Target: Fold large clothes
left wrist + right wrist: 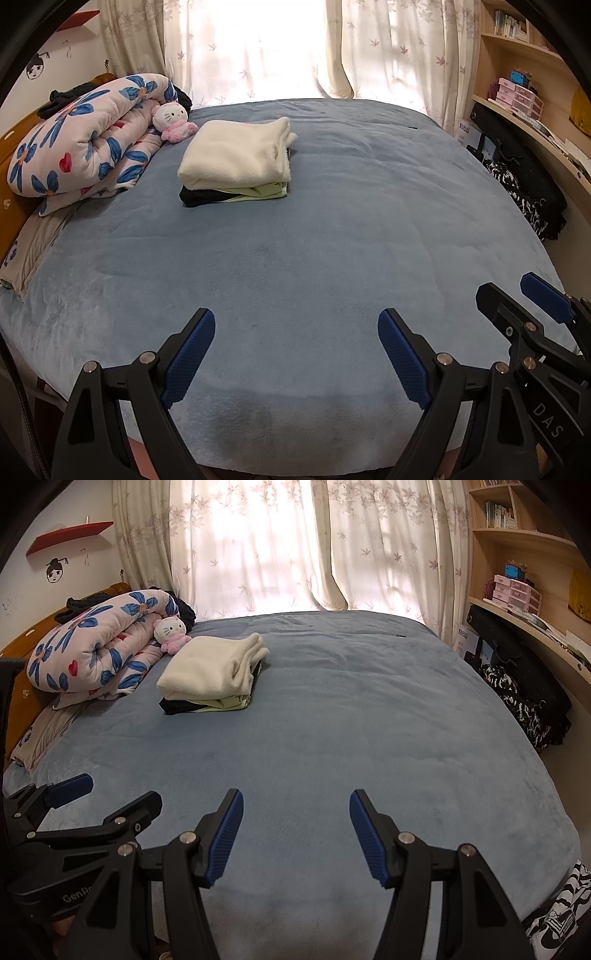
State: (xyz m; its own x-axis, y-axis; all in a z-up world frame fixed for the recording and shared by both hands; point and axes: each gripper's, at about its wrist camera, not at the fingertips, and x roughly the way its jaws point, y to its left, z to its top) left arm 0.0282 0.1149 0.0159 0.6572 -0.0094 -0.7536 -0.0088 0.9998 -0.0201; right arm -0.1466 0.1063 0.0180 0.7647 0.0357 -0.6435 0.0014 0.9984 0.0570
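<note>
A stack of folded clothes [236,162] lies on the blue bed [314,258] toward the far left: a cream fleece garment on top, a light green one and a black one under it. It also shows in the right wrist view [210,675]. My left gripper [295,354] is open and empty above the near edge of the bed. My right gripper [295,834] is open and empty beside it, to the right, and shows in the left wrist view [517,306]. The left gripper shows at the lower left of the right wrist view [110,797]. Both are far from the stack.
A rolled floral quilt [85,144] and a pink plush cat [173,122] lie at the bed's head on the left. Curtains [295,48] hang behind the bed. Shelves [535,92] and dark bags [524,184] stand on the right. A black-and-white patterned cloth [557,915] sits at the bed's near right corner.
</note>
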